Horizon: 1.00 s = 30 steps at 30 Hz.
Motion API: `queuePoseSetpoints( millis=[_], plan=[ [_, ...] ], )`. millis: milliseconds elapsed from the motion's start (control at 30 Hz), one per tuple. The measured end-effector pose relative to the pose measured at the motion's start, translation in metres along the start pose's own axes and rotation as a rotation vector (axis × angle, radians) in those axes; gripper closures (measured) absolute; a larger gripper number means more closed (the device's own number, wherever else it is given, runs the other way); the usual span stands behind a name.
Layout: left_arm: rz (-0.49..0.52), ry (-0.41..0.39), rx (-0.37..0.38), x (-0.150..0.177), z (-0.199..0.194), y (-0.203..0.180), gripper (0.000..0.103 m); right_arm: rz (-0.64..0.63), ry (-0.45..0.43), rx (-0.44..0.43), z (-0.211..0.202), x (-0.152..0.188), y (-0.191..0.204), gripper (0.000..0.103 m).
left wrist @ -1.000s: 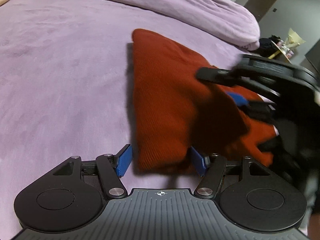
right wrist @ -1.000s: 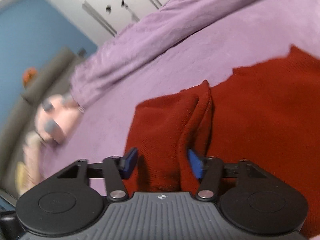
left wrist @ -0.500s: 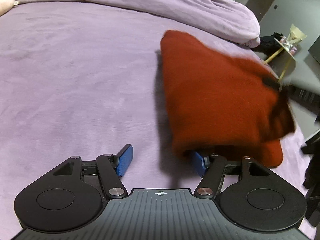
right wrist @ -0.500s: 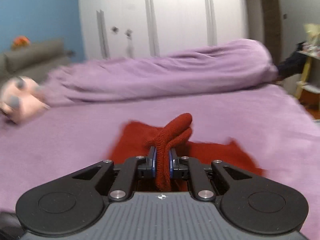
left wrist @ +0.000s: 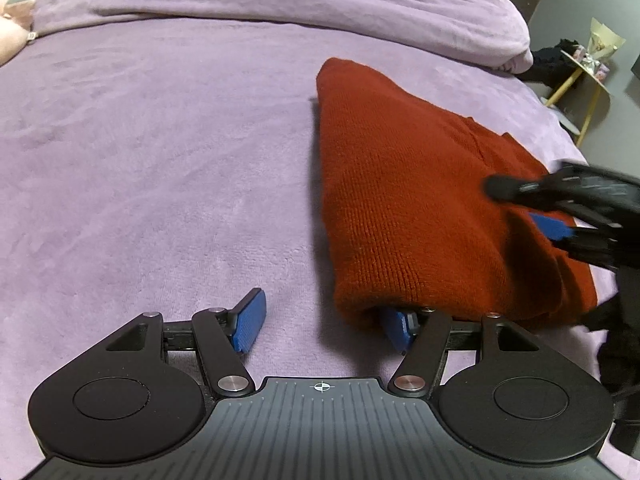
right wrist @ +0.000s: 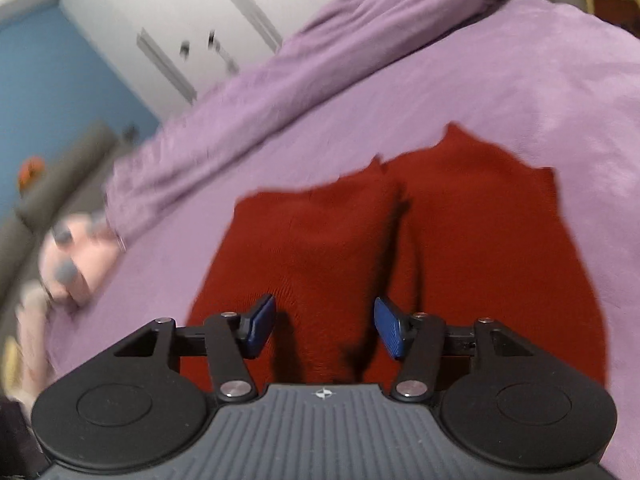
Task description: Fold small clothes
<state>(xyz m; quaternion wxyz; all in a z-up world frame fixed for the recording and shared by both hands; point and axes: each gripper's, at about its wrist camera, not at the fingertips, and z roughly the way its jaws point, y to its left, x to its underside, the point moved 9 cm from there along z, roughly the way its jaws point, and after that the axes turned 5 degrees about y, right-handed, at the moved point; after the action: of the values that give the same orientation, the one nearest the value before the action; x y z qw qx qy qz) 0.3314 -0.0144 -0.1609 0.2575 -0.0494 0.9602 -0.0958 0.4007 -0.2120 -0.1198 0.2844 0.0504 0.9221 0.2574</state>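
A big bed has a soft purple cover. A purple blanket lies bunched along its far edge. Behind it stand white closet doors beside a blue wall. A small yellow side table stands past the bed's corner.

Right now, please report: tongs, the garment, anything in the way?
Left tongs open, one pad under the red knit. Right tongs open over it, just opened, gripping nothing. Knit folded on the purple bed. Nothing in the way.
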Motion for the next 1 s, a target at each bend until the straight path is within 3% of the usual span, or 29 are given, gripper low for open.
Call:
queuePoseSetpoints(
  millis=[67,133,200,267,300,333,400,500,567,633,767,867,1000],
  plan=[
    [0.001,0.003,0.000,0.001,-0.001,0.000,0.035,-0.046,0.027,0.050,0.015,0.005,0.008,0.062],
    [-0.002,0.008,0.005,0.001,-0.002,0.002,0.034,-0.091,0.017,0.080,0.018,0.005,0.016,0.088],
    [0.000,0.009,0.010,0.001,-0.001,0.002,0.034,-0.135,-0.001,0.075,0.011,0.005,0.021,0.089],
    [0.000,0.010,0.010,0.000,0.000,0.002,0.034,-0.166,-0.015,0.078,0.002,0.003,0.021,0.085],
    [-0.002,0.010,0.010,0.000,0.000,0.003,0.034,-0.181,-0.023,0.105,0.001,-0.001,0.020,0.073],
    [-0.003,0.011,0.009,0.000,0.000,0.003,0.034,-0.192,-0.038,0.136,-0.004,-0.001,0.015,0.054],
    [-0.001,0.010,0.009,0.000,0.000,0.002,0.034,-0.187,-0.055,0.209,-0.012,-0.003,0.001,0.031],
    [-0.003,0.006,0.007,0.001,0.001,0.002,0.034,-0.113,-0.008,0.163,-0.010,0.001,-0.017,0.031],
    [-0.006,0.004,0.004,0.001,0.002,0.002,0.033,-0.052,0.020,0.106,-0.003,0.003,-0.022,0.040],
    [-0.005,0.005,-0.001,0.001,0.002,0.001,0.033,-0.006,0.033,0.040,0.003,0.001,-0.021,0.068],
    [0.009,0.010,-0.013,0.000,0.005,0.000,0.032,-0.009,0.027,0.024,0.020,-0.002,-0.012,0.075],
    [0.017,0.016,-0.022,-0.002,0.005,-0.001,0.031,-0.064,0.021,0.047,0.028,-0.005,-0.003,0.090],
    [-0.008,0.027,-0.018,-0.002,-0.001,0.001,0.031,-0.311,-0.123,0.163,-0.007,-0.019,0.029,0.093]
  ],
)
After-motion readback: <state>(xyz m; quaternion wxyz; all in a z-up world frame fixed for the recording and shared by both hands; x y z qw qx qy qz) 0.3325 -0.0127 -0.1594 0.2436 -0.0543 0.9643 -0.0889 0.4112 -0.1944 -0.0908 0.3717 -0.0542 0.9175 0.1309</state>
